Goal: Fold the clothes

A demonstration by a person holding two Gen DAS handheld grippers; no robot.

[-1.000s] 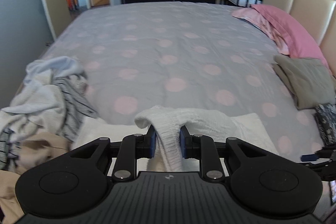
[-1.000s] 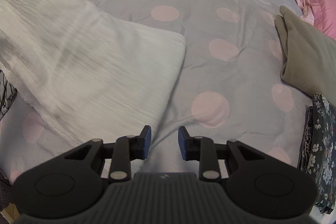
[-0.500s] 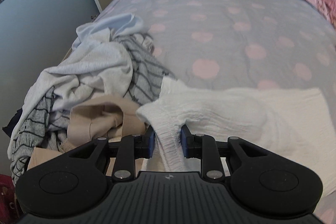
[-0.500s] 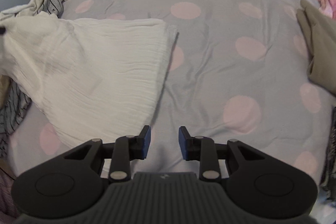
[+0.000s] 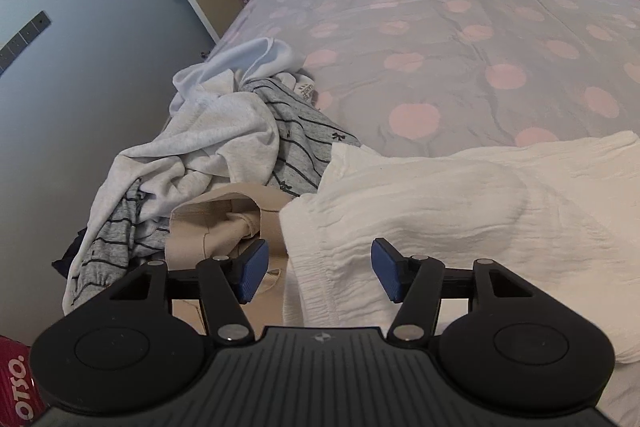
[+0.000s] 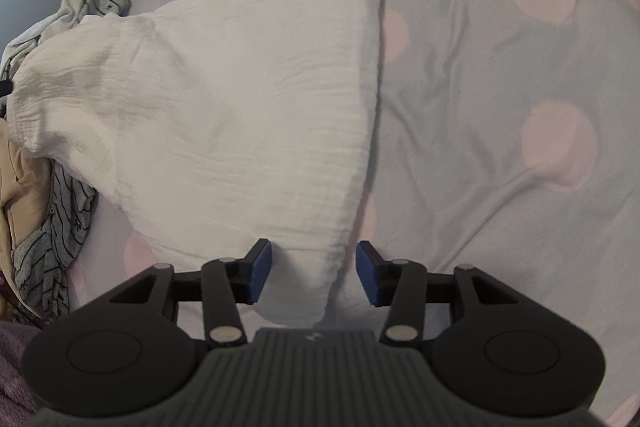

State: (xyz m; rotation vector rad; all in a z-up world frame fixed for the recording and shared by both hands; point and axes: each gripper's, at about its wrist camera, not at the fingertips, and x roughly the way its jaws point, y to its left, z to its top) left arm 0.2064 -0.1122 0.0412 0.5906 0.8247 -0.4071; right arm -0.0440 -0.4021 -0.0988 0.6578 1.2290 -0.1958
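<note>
Jaws: left gripper (image 5: 319, 275) and right gripper (image 6: 313, 273) both apart, holding nothing.
Progress: white garment (image 6: 224, 107) laid flat; clothes pile (image 5: 208, 163) beside it unfolded.

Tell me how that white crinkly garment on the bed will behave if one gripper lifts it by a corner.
The white garment looks thin and crinkled, so it would probably droop and sag, not hold shape. It seems light. Its gathered waistband, between the open left gripper fingers, should give firmer purchase.

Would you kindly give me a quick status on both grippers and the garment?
Left gripper open. Right gripper open over a corner. White crinkled cotton garment flat on bed. Crumpled laundry pile touching its left edge.
</note>
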